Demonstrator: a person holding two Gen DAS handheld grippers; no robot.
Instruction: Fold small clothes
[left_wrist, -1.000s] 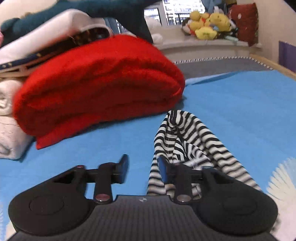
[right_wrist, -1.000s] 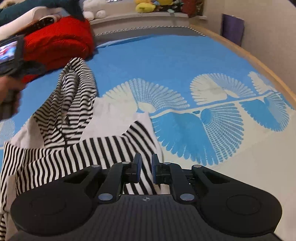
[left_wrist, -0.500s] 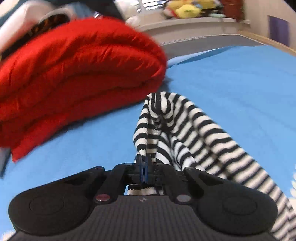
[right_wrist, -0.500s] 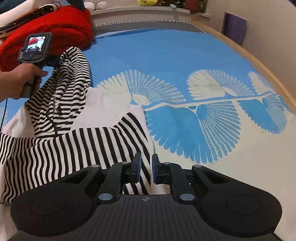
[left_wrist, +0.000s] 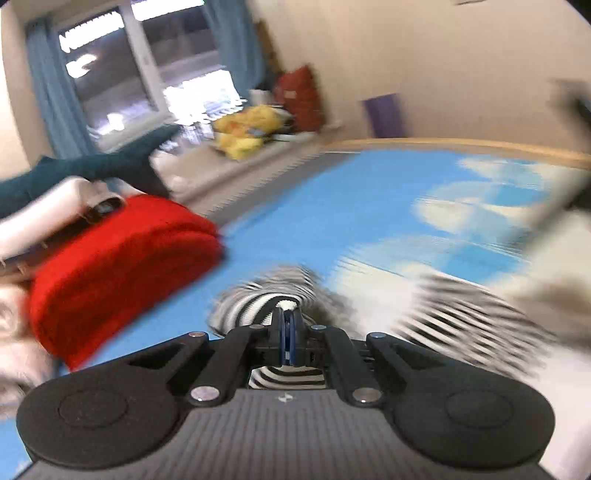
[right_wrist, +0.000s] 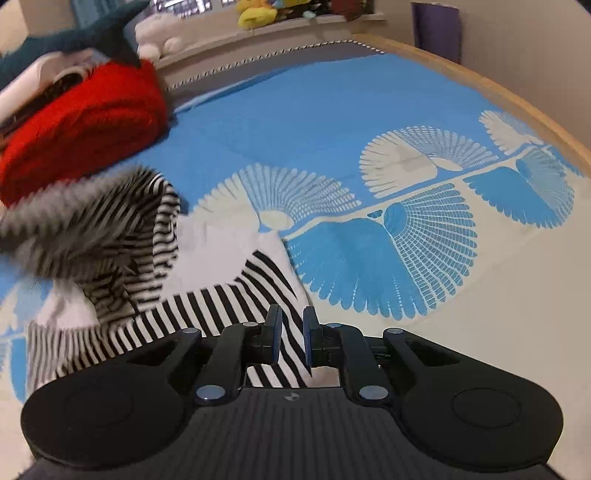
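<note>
Your left gripper (left_wrist: 287, 328) is clamped on a fold of the striped garment (right_wrist: 207, 306), lifted off the blue bedspread (right_wrist: 314, 122). Your right gripper (right_wrist: 292, 338) hangs slightly parted above the garment's flat part, near the red blanket (right_wrist: 81, 125).

both grippers, left gripper (left_wrist: 287, 332) and right gripper (right_wrist: 292, 338), are matte black with blue finger pads, silver screws, ribbed grey base along the bottom of the frame.

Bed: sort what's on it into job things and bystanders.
Job:
- striped top
- left gripper, shut on its fabric
- right gripper, open over its hem

Lying about:
- red blanket
- white towels
- plush toys
- blue bedspread
</note>
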